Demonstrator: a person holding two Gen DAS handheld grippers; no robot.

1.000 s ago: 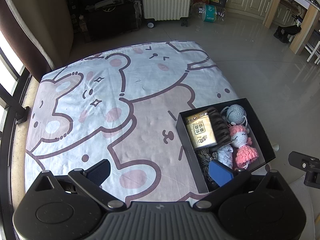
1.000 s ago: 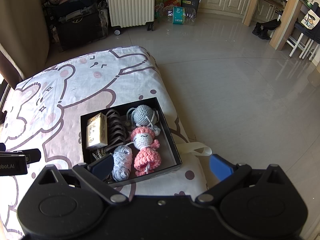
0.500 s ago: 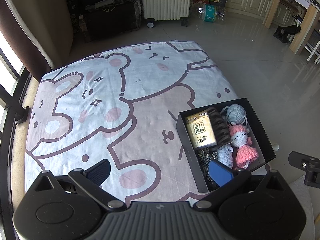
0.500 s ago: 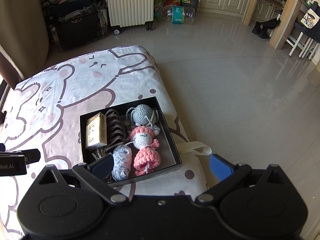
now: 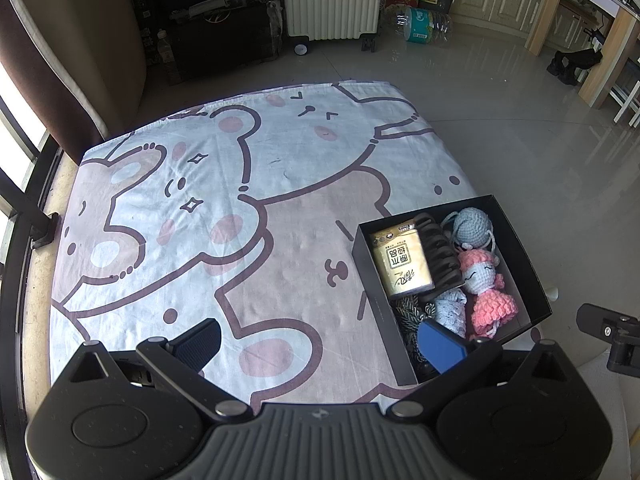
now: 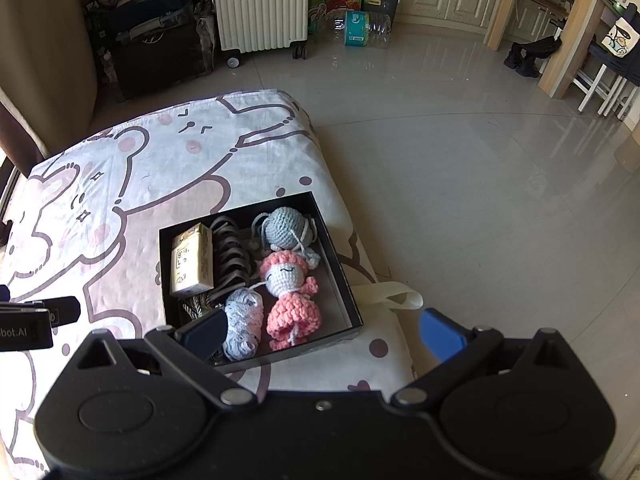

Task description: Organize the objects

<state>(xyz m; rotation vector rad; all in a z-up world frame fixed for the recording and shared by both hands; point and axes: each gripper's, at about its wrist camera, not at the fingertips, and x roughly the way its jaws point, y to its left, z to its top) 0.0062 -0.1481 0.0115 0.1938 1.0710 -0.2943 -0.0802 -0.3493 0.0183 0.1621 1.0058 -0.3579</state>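
Filled black box (image 6: 344,280) on bedsheet (image 5: 240,200)

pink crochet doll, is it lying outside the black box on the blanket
No, the pink crochet doll lies inside the black box, beside the light blue crochet piece.

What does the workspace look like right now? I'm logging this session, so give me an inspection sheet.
Surface: cartoon bear sheet, bare apart from the box.
Job's things: open black box at the sheet's edge holds a tissue pack, dark hair claw, grey crochet ball, pink crochet doll, pale blue crochet piece and a dark braided cord.
Clutter: nothing seen on the sheet.
Grippers: left gripper open, empty; right gripper open, empty, above the box's near end.
Cables: nothing seen.
Surroundings: white suitcase, bottle pack, tiled floor.
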